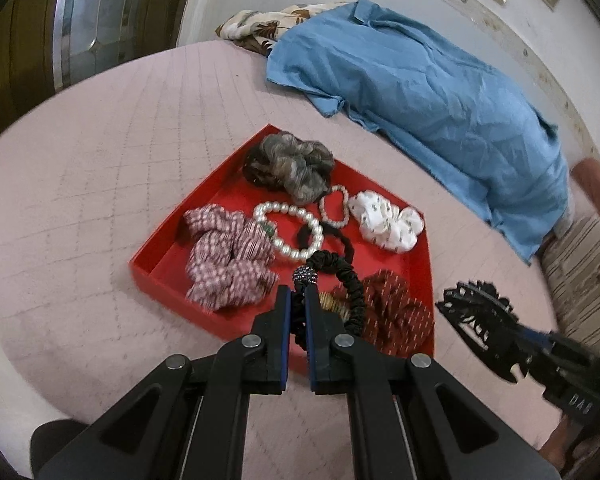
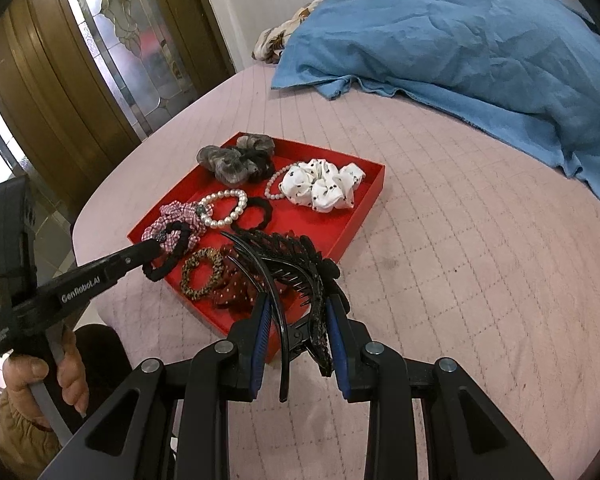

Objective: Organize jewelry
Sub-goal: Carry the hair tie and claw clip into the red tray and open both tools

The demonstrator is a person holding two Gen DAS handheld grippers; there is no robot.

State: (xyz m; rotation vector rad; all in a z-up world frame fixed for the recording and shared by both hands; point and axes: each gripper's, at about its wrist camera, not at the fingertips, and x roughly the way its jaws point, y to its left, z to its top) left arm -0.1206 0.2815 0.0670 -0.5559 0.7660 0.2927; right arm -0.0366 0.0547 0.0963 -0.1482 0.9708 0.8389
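Left gripper (image 1: pixel 298 300): closed on black ruched hair tie with beaded ball (image 1: pixel 340 276), held over shallow red tray (image 1: pixel 156 264).
Right gripper (image 2: pixel 296 308): clamped around black toothed hair claw (image 2: pixel 296 256), at tray's near edge.
Progress: most pieces are already laid inside; these two are left.

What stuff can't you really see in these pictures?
- Left wrist view: the gold hair tie is mostly hidden behind the left gripper and its black scrunchie.
- Left wrist view: the black hair claw is blurred, and the right gripper is cut off by the edge.
- Right wrist view: the dark red scrunchie is partly covered by the claw.
- Both views: the blue cloth hides whatever it lies on.
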